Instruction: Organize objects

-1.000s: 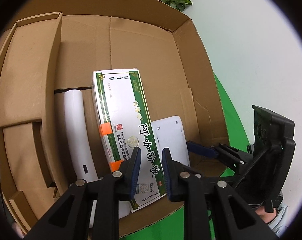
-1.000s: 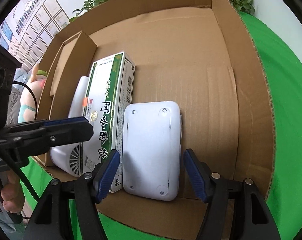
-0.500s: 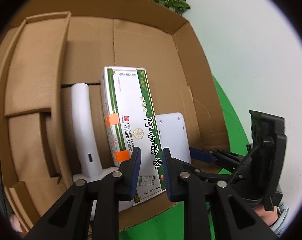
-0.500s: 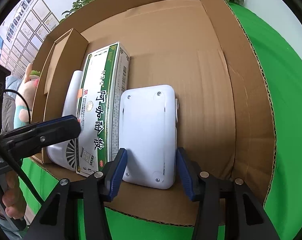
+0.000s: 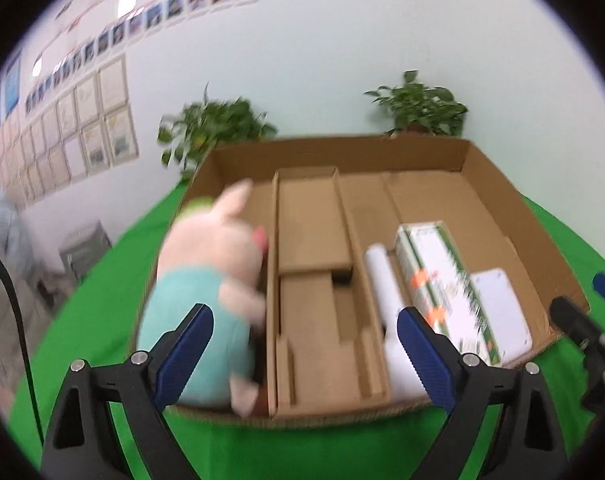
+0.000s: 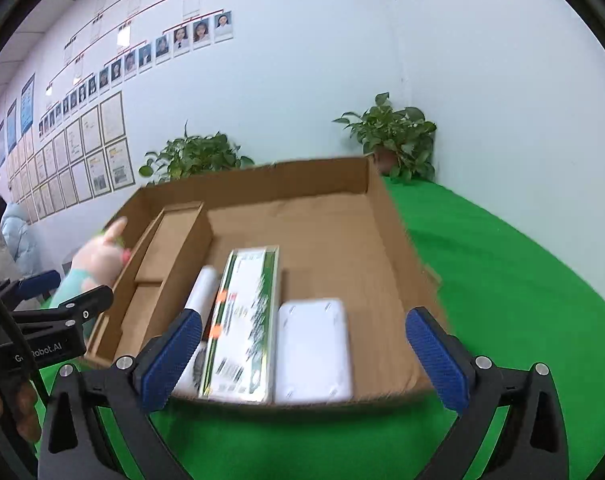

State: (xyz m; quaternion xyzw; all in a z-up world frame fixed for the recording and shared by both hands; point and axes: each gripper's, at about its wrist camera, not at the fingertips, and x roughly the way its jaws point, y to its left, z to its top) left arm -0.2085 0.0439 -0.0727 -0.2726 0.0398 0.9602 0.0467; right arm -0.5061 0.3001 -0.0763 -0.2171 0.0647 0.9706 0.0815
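An open cardboard box (image 5: pixel 498 196) (image 6: pixel 386 216) lies on the green table. In its right part lie a white handheld device (image 5: pixel 382 276) (image 6: pixel 200 288), a green-and-white medicine carton (image 5: pixel 442 280) (image 6: pixel 246 316) and a flat white device (image 5: pixel 498 312) (image 6: pixel 312 352), side by side. A pink plush pig in a teal shirt (image 5: pixel 210 280) (image 6: pixel 98 260) sits in the left compartment. My left gripper (image 5: pixel 306 352) is open and empty, above the box's near edge. My right gripper (image 6: pixel 306 360) is open and empty, in front of the flat white device.
A cardboard insert (image 5: pixel 310 240) divides the box. Two potted plants (image 5: pixel 418 104) (image 6: pixel 394 136) stand behind it against the wall. Green cloth (image 6: pixel 522 280) covers the table around the box. A person in a pale jacket (image 6: pixel 14 232) sits at the far left.
Both grippers have pulled back and tilted up away from the box, and both have opened wide. The plush pig has come into view in the left compartment.
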